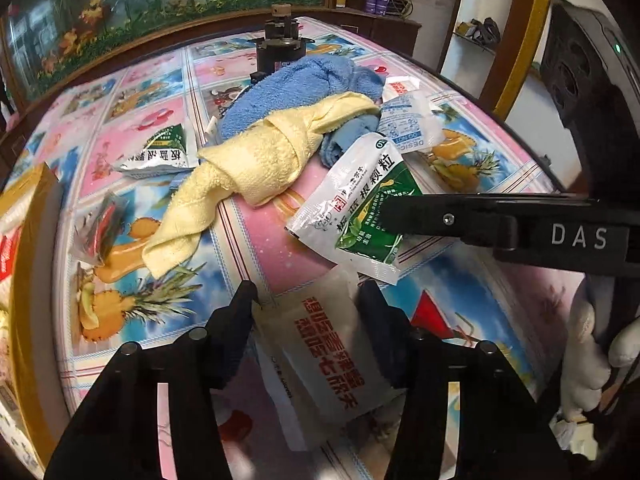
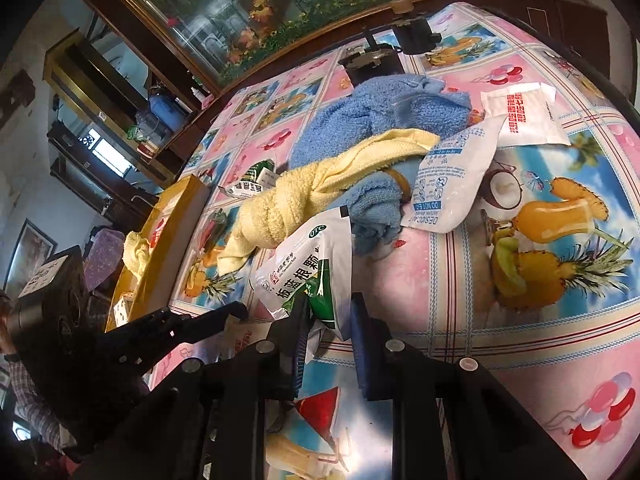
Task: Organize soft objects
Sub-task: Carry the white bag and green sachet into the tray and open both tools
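A knotted yellow towel [image 1: 256, 160] [image 2: 304, 196] lies over a blue towel [image 1: 304, 88] [image 2: 380, 116] in the middle of the table. My left gripper [image 1: 308, 300] is open, its fingers on either side of a white packet with red print [image 1: 328, 352] that lies flat on the cloth. My right gripper [image 2: 328, 312] is shut on the corner of a green-and-white granule packet [image 2: 308, 272] [image 1: 356, 200], which stands tilted off the table. A white desiccant packet [image 1: 408, 124] [image 2: 452, 176] rests against the blue towel.
A second red-print packet [image 2: 520, 114] lies far right, another green-and-white packet [image 1: 160, 152] and a small dark packet [image 1: 104, 224] to the left. A yellow box [image 1: 24, 208] [image 2: 172, 216] stands at the left edge, a black device [image 1: 280, 48] at the back. A gloved hand [image 1: 588, 332] holds the right gripper.
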`<state>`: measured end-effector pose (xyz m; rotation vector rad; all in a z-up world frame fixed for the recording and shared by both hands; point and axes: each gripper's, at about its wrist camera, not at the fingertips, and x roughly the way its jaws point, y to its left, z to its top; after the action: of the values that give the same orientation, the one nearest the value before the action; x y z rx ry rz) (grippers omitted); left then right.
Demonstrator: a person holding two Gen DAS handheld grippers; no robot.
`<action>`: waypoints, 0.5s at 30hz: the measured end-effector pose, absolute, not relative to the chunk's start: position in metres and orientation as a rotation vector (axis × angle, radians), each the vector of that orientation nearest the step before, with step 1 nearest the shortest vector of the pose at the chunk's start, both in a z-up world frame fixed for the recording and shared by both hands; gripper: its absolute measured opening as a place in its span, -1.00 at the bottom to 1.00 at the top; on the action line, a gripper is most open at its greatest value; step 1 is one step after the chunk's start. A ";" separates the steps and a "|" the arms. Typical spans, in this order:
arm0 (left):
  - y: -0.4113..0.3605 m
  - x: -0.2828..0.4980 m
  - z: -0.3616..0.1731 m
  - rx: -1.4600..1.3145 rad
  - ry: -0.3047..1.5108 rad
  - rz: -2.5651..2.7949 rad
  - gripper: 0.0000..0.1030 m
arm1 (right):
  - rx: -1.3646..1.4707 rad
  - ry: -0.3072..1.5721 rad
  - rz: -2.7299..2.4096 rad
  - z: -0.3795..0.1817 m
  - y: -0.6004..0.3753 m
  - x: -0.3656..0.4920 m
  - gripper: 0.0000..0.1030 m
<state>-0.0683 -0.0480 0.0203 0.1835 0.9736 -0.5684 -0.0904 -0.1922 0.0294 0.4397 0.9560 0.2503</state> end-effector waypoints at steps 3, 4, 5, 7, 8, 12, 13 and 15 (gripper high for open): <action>-0.037 -0.071 0.025 0.137 0.973 -0.574 -0.03 | 0.445 0.925 0.268 0.040 -0.191 -0.095 -0.60; -0.034 -0.073 0.027 0.120 0.973 -0.578 -0.03 | 0.445 0.918 0.273 0.043 -0.190 -0.096 -0.60; -0.032 -0.075 0.030 0.106 0.969 -0.581 -0.03 | 0.444 0.913 0.278 0.045 -0.189 -0.097 -0.60; -0.027 -0.080 0.036 0.081 0.958 -0.585 -0.02 | 0.438 0.905 0.288 0.050 -0.186 -0.100 -0.60; -0.024 -0.082 0.039 0.068 0.953 -0.586 -0.02 | 0.436 0.902 0.292 0.052 -0.184 -0.101 -0.60; -0.007 -0.089 0.055 0.007 0.915 -0.584 -0.02 | 0.423 0.889 0.310 0.061 -0.174 -0.106 -0.60; -0.001 -0.091 0.059 -0.009 0.904 -0.580 -0.02 | 0.420 0.885 0.315 0.063 -0.173 -0.108 -0.60; 0.010 -0.094 0.067 -0.039 0.887 -0.569 -0.02 | 0.415 0.878 0.325 0.067 -0.169 -0.110 -0.60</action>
<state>-0.0939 0.0103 0.0670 -0.0392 0.8871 -0.5688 -0.1102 -0.1689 0.0668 0.4146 0.8779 0.3247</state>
